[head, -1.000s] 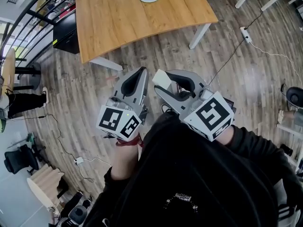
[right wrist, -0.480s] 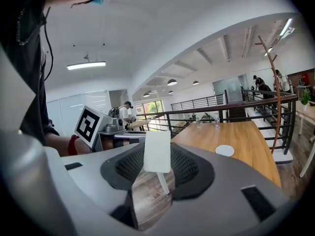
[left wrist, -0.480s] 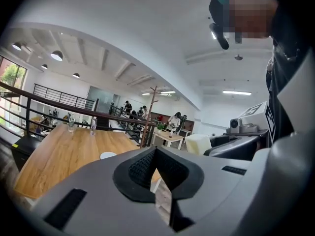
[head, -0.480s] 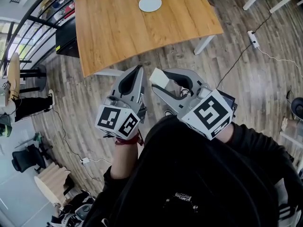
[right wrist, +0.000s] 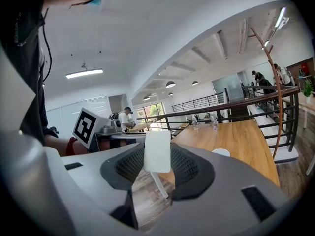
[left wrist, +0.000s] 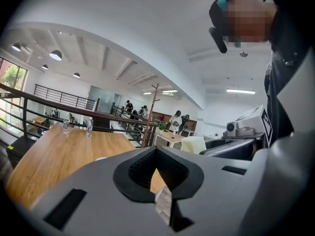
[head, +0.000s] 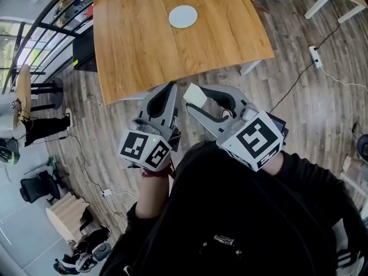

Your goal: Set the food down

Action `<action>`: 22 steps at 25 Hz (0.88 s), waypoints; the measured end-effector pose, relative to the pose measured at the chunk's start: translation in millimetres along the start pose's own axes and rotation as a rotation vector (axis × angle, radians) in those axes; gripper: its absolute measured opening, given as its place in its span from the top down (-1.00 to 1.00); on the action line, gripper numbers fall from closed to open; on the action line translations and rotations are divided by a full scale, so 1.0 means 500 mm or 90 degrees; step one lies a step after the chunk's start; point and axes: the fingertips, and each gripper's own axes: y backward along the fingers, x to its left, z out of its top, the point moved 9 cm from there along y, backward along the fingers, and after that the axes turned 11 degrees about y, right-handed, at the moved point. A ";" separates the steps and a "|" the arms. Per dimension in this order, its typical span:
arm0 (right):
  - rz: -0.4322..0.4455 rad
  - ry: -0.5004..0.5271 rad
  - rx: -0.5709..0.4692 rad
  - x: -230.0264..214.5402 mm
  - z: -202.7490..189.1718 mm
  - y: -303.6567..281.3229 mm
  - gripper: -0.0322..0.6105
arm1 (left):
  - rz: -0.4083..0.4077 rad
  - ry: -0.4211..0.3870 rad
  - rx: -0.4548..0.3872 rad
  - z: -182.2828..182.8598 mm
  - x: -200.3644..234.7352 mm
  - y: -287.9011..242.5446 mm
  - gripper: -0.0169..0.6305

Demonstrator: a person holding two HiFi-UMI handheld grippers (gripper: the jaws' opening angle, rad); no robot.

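While the right gripper (head: 194, 98) pinches a pale food block (right wrist: 157, 150) at its jaw tips, 12 o'clock, short of the table (head: 144, 45), the left gripper (head: 171, 87) is closed and empty; block probably light, soft, crushable, so grip flat sides gently.

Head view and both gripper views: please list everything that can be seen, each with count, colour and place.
table: one, light wood, ahead of the person
plate: one, white, on the table
bottles: two, clear, at the table's far end
railing: one, dark, beyond the table
power strip: one, white, on the floor at right
floor: grey-brown planks, under everything
block: one, cream, between the right gripper's jaws, in the air
top: one, black, on the person
left gripper: one, grey, jaws together, empty
right gripper: one, grey, shut on the block
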 end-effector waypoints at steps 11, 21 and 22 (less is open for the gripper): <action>-0.017 -0.036 -0.029 -0.074 -0.003 0.008 0.36 | -0.007 -0.002 0.033 0.026 -0.002 -0.074 0.93; -0.098 -0.027 -0.037 -0.141 0.008 0.008 0.36 | -0.083 -0.004 0.039 0.046 0.019 -0.174 0.93; -0.107 -0.022 -0.038 -0.148 0.014 0.006 0.36 | -0.092 -0.007 0.037 0.054 0.023 -0.184 0.93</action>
